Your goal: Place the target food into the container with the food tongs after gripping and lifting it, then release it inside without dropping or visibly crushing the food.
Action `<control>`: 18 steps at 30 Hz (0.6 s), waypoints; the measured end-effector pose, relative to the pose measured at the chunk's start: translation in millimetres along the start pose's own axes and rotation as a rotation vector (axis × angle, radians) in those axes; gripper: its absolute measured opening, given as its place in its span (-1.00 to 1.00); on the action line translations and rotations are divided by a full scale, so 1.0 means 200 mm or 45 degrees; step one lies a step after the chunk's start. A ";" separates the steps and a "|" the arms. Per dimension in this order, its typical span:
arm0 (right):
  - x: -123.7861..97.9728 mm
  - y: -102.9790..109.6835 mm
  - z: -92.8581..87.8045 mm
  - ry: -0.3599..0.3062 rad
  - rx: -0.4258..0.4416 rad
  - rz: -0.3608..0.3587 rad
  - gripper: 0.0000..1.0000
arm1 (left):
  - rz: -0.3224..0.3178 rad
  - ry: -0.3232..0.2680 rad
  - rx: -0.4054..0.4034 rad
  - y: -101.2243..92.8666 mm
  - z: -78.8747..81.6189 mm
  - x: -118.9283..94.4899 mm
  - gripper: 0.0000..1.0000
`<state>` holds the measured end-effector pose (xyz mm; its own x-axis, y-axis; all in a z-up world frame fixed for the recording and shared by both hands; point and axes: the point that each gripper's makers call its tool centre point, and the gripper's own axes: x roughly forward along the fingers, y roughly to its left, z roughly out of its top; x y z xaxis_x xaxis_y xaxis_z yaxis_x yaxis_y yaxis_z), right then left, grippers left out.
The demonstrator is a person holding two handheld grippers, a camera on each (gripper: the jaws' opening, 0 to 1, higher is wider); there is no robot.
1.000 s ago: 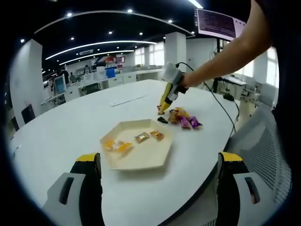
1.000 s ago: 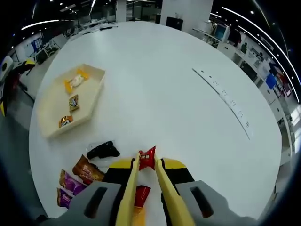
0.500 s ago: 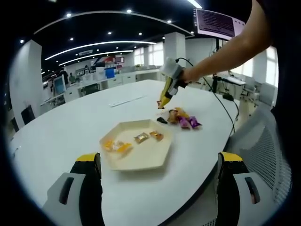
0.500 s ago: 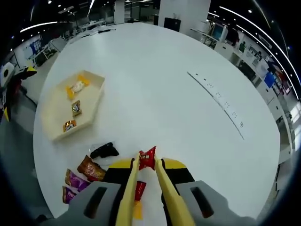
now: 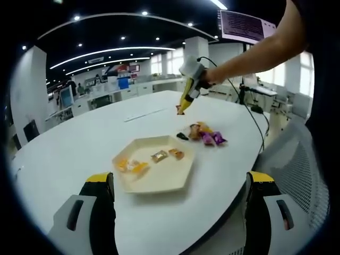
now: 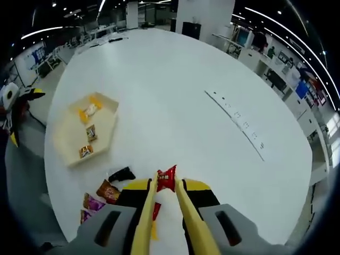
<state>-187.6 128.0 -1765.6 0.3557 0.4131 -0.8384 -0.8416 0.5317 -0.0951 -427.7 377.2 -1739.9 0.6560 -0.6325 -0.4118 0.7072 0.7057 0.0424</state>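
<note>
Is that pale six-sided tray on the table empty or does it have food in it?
Not empty. The tray holds a few wrapped snacks; the rest is bare.

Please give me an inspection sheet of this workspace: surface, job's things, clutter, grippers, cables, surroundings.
Surface: white round table, a marked strip lying on it.
Job's things: red packet held in yellow tongs; tray holding wrapped snacks.
Clutter: snack pile beside the tray.
Grippers: right gripper shut on the tongs, raised over the table; left gripper open, low at the table edge.
Cables: one trailing from the right gripper.
Surroundings: open office, desks, ceiling lights.
</note>
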 end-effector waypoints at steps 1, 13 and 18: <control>-0.01 -0.01 0.01 0.006 -0.007 -0.003 -0.59 | 0.000 0.001 0.000 0.00 0.00 0.00 0.98; -0.20 -0.08 0.12 0.004 -0.014 0.019 -0.58 | -0.008 -0.006 0.018 -0.01 0.00 0.00 0.98; -0.25 -0.08 0.16 -0.004 -0.007 0.004 -0.58 | -0.007 -0.010 0.022 -0.01 0.01 0.00 0.98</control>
<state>-178.3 121.9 -1705.6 0.3542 0.4172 -0.8369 -0.8450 0.5262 -0.0953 -428.7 376.1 -1738.4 0.6542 -0.6387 -0.4051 0.7150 0.6969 0.0557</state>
